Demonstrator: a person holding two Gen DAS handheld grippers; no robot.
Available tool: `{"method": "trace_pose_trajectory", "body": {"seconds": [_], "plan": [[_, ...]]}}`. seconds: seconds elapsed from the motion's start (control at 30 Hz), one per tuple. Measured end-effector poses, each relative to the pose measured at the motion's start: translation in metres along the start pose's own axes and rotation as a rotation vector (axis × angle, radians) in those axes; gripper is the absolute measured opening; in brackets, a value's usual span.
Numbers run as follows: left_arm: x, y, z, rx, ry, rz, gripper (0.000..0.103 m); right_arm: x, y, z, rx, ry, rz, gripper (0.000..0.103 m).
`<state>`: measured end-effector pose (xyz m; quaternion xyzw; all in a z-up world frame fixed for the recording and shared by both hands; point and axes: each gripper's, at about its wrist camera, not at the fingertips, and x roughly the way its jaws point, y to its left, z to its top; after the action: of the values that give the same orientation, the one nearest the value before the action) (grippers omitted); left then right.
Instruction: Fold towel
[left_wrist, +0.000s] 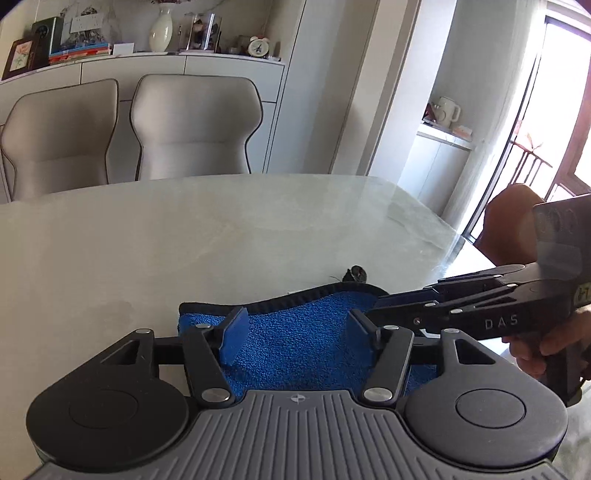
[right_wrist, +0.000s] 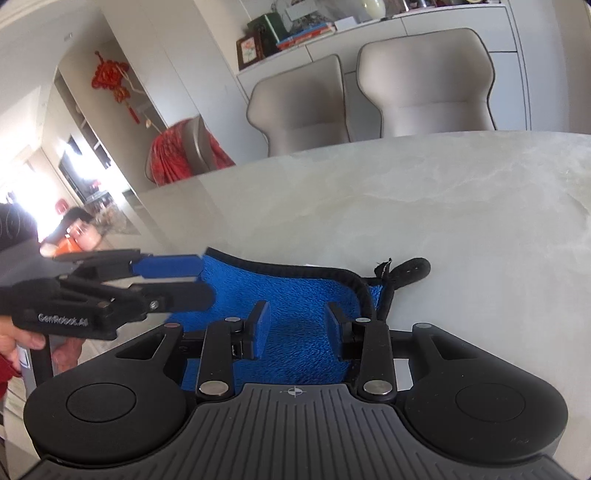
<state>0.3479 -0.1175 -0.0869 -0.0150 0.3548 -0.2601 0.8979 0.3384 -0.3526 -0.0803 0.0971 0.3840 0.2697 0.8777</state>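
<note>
Left gripper (left_wrist: 297, 334): jaws spread wide, blue pads apart, nothing between them; hovering over the towel.
Right gripper (right_wrist: 295, 325): jaws likewise parted, gripping nothing, poised above the same cloth; in the left wrist view reaching in from the right, fingers lying across the towel's right end, contact there impossible to judge.
Towel (left_wrist: 295, 332): blue terry cloth with black edging, lying on the table near its front edge, directly under both grippers; far hem wavy rather than flat.
Hanging loop (right_wrist: 410, 267): black, at the towel's far right corner, resting on the tabletop beside a frayed thread.
Table (left_wrist: 221, 236): pale marble-look top, glossy.
Right hand (left_wrist: 535, 347): wrapped around the handle of the right gripper.
Chairs (left_wrist: 192, 122): two beige upholstered backs, side by side beyond the far table edge.
Sideboard (left_wrist: 147, 66): white, behind the chairs, carrying a cream vase (left_wrist: 161, 29), an alarm clock (left_wrist: 258, 46), stacked books and a framed picture.
</note>
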Motion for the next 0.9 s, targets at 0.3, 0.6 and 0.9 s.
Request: {"method": "trace_pose_trajectory", "body": {"seconds": [0.3, 0.6, 0.9], "plan": [[0.019, 0.012, -0.018, -0.032, 0.058, 0.052, 0.062, 0.007, -0.013, -0.005, 0.038, -0.004, -0.023, 0.033], [-0.005, -0.004, -0.013, -0.093, 0.094, 0.157, 0.073, -0.045, 0.02, -0.005, 0.14, -0.106, -0.089, 0.069], [-0.073, -0.041, -0.041, -0.139, 0.146, 0.265, 0.094, -0.099, 0.065, -0.049, 0.107, -0.073, -0.219, 0.102]]}}
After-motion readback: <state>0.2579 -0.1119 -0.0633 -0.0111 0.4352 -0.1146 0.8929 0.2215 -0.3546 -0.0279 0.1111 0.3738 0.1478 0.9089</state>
